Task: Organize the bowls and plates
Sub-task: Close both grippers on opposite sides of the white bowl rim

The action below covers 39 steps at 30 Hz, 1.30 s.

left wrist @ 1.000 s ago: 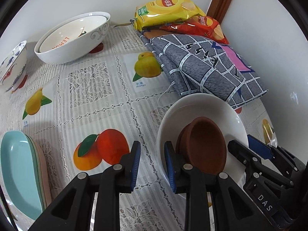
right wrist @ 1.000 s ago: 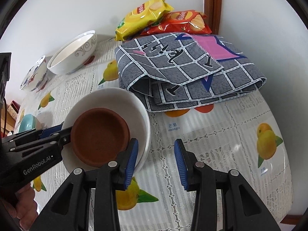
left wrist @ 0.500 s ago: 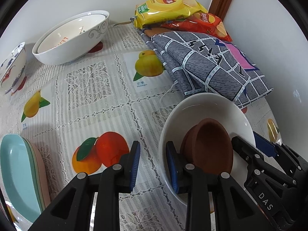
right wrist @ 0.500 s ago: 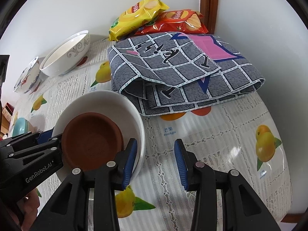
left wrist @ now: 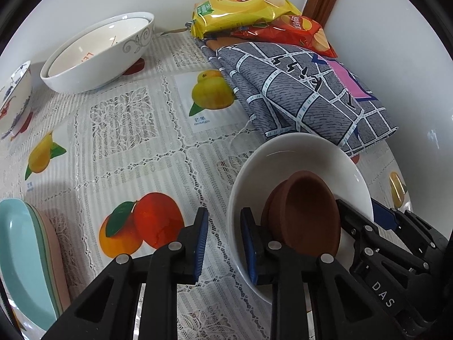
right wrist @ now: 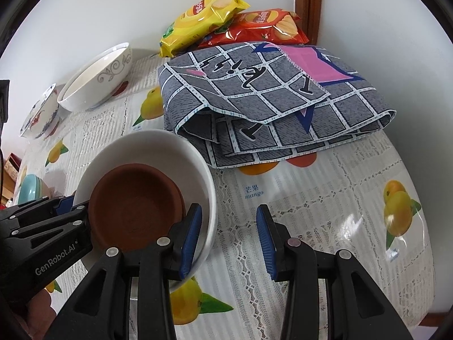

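A white bowl (left wrist: 297,155) holds a small brown dish (left wrist: 305,209) tilted inside it. My left gripper (left wrist: 223,243) is open and straddles the bowl's near rim, one finger inside, one outside. My right gripper (right wrist: 229,238) is open and straddles the opposite rim of the same bowl (right wrist: 158,147), its left finger beside the brown dish (right wrist: 133,198). Each gripper shows in the other's view. A large white patterned bowl (left wrist: 96,53) with another nested in it stands at the back left.
A folded grey checked cloth (left wrist: 305,90) lies just behind the white bowl, with chip bags (left wrist: 240,5) behind it by the wall. A blue-and-red patterned bowl (left wrist: 14,96) stands far left. Stacked teal and pink plates (left wrist: 25,263) sit at the near left.
The white bowl with the brown dish has tilted and the dish has slid inside it. Both grippers stay astride the rim and have shifted slightly with it.
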Tool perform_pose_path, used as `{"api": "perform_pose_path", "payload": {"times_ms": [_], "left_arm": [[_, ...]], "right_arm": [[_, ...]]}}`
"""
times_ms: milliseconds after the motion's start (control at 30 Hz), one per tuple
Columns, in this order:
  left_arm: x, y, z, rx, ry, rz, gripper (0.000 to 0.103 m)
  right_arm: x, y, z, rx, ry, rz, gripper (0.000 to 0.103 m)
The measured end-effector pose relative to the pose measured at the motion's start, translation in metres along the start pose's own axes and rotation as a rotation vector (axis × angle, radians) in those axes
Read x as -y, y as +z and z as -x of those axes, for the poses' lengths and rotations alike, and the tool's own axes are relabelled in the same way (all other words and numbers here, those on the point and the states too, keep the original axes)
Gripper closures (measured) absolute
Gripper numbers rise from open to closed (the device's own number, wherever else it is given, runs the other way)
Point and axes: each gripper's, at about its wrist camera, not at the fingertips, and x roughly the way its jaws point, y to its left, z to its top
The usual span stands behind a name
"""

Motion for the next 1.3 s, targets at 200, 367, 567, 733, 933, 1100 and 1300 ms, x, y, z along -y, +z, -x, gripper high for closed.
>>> {"api": "perform_pose_path", "payload": {"times_ms": [200,367,567,733,933,1100,1300], "left_arm": [[0.0002,-0.0006,0.0001,0.009,-0.005,0.002,0.083],[-0.0031,-0.0029,0.0005,0.016,-0.022,0.021,0.083],[-0.0038,-0.0045,0.0010,0.026,-0.040,0.037,0.086],[-0.0026,-0.0058,0.0013,0.039,-0.047,0.038,0.090],[0.0000,-0.0059,0.0014,0.045,-0.037,0.034,0.091],[0.0030,-0.0042,0.0010,0.032,-0.023,0.011,0.091],[0.0022,-0.0030,0.0010,0.028,-0.028,0.013,0.091]], "right_arm": [[-0.0008,0.0007,0.0000,0.003,0.001,0.003,0.065],[-0.0016,-0.0002,-0.0006,0.010,0.004,-0.005,0.065],[-0.0011,-0.0002,-0.0005,0.015,0.010,-0.008,0.065],[0.0010,-0.0004,-0.0009,0.019,0.022,-0.020,0.065],[0.0026,-0.0013,-0.0013,0.025,0.036,-0.040,0.069],[0.0018,-0.0008,-0.0012,0.021,0.037,-0.036,0.070],[0.0021,-0.0001,-0.0024,0.009,0.050,-0.045,0.071]]}}
